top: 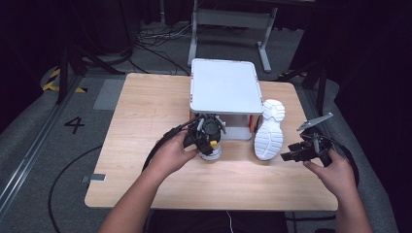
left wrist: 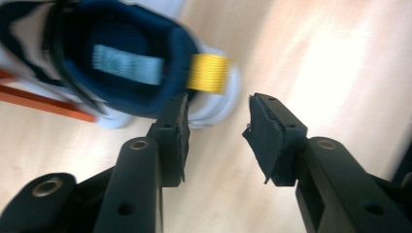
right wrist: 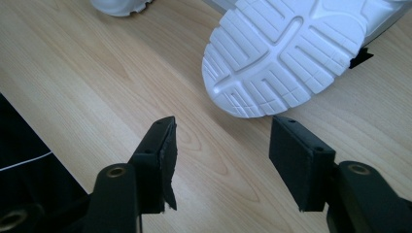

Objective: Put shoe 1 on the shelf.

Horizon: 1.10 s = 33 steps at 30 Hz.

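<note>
Left gripper (left wrist: 216,128) open, nothing between jaws, just above heel of upright navy-lined shoe (left wrist: 121,63) on bench (top: 145,126) by white rack (top: 223,87). Right gripper (right wrist: 221,155) open and empty, near second shoe (right wrist: 291,53), which lies sole-up beside the rack.

Shoe (top: 269,130) right of rack (top: 224,87)
</note>
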{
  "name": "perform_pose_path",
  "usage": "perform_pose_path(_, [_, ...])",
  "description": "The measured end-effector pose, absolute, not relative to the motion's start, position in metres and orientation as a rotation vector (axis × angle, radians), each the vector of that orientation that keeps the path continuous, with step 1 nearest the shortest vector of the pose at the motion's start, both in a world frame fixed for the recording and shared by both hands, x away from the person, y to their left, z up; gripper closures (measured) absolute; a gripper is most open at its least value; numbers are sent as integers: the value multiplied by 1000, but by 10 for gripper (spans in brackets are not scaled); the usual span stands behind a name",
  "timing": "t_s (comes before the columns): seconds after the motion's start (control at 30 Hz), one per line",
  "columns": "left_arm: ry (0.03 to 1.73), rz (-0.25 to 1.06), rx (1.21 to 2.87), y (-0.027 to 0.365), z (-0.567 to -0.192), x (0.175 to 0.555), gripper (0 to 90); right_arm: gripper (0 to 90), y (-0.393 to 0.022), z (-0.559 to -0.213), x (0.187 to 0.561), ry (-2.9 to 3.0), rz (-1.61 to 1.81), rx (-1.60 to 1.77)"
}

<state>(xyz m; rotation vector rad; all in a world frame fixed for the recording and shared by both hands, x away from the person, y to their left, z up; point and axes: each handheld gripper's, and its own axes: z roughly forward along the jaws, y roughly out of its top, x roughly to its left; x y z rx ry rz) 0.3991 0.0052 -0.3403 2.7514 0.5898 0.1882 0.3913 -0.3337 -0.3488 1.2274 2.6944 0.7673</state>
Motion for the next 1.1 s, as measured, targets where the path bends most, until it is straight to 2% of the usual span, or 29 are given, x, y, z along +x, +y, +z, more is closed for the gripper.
perform_pose_path(0.13, [567, 70, 2773, -5, -356, 393, 612, 440, -330, -348, 394, 2706, 771, 1205])
perform_pose_path(0.33, [623, 0, 2820, -14, -380, 401, 630, 440, -328, -347, 393, 2707, 775, 1194])
perform_pose_path(0.43, [624, 5, 2841, -19, -388, 406, 644, 439, -330, -348, 394, 2706, 774, 1210])
perform_pose_path(0.57, [680, 103, 2865, -21, -401, 419, 739, 440, -330, -350, 394, 2706, 764, 1214])
perform_pose_path(0.67, [713, 88, 2797, -14, -399, 428, 817, 440, -330, -351, 392, 2705, 761, 1212])
perform_pose_path(0.77, [763, 136, 2737, -5, -390, 431, 872, 440, -331, -351, 392, 2701, 757, 1223])
perform_pose_path(0.87, [816, 280, 2719, -1, -389, 436, 864, 441, -330, -353, 392, 2705, 745, 1222])
perform_pose_path(1.0, [858, 347, 2670, 1, -395, 450, 864, 441, -327, -356, 391, 2713, 732, 1220])
perform_pose_path(1.07, [845, 391, 2660, -1, -400, 456, 862, 441, -327, -357, 390, 2712, 727, 1230])
perform_pose_path(1.1, [810, 468, 2673, -3, -403, 457, 861, 442, -328, -357, 390, 2712, 725, 1231])
